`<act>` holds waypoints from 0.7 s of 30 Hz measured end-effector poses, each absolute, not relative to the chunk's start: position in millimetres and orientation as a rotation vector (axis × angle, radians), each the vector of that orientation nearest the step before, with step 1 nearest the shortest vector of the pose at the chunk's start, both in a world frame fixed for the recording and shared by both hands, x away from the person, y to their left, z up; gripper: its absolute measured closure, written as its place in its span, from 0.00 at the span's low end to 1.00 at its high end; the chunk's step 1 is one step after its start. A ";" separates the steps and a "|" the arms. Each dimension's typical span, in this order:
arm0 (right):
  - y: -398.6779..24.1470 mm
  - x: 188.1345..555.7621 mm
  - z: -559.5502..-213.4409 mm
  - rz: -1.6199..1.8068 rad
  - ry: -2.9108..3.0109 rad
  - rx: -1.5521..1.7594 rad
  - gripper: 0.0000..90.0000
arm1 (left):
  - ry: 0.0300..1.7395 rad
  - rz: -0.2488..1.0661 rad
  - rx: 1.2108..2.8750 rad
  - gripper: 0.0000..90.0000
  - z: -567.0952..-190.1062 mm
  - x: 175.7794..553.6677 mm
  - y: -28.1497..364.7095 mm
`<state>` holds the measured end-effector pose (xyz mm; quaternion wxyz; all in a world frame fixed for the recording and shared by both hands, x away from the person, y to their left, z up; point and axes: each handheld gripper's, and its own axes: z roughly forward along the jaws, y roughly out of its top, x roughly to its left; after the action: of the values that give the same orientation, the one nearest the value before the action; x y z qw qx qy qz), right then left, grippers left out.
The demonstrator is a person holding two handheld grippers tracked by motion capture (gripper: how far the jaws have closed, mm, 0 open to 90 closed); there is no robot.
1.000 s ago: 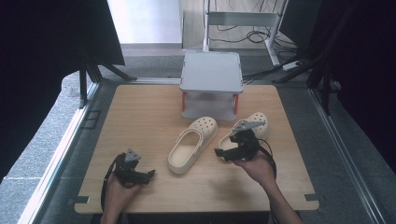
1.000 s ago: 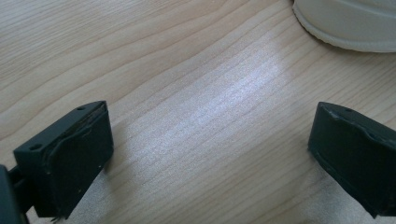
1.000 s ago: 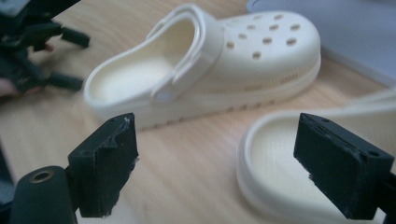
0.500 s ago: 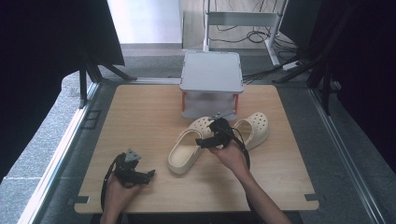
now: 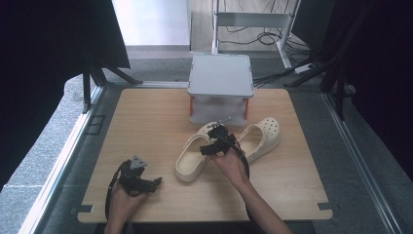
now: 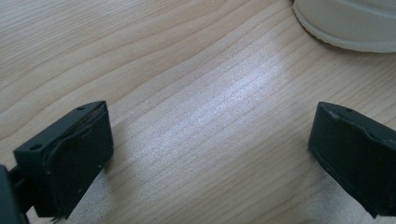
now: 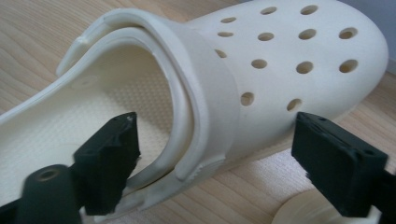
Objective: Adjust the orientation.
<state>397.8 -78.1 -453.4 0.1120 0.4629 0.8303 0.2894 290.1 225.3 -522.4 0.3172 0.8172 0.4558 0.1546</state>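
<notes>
Cream clog sits between the right gripper's wide-open fingers; grasping looks underway. Next, close on its side wall. Left gripper rests open, empty.

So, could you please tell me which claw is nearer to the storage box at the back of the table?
The right claw is nearer, open over the left clog just in front of the storage box. The left claw is open near the table's front edge, much farther away.
</notes>
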 end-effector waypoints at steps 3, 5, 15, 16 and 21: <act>-82.8 397.5 -452.2 0.874 2.448 1.382 0.26 | 1.199 0.407 2.151 0.00 -522.4 290.1 225.3; -85.6 396.9 -451.5 0.880 2.463 1.379 0.30 | 1.200 0.407 2.151 0.00 -522.4 290.1 225.2; -104.9 396.4 -448.3 0.945 2.530 1.416 0.56 | 1.200 0.407 2.150 0.00 -522.4 290.2 225.2; -109.2 396.9 -447.3 0.949 2.551 1.416 0.63 | 1.200 0.407 2.150 0.00 -522.4 290.2 225.2; -115.6 397.3 -444.1 0.949 2.554 1.395 0.79 | 1.200 0.407 2.150 0.00 -522.4 290.1 225.2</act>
<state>397.3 -115.6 -444.1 0.0402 0.4555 0.8336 0.3098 290.1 225.2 -522.4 0.3174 0.8170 0.4560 0.1546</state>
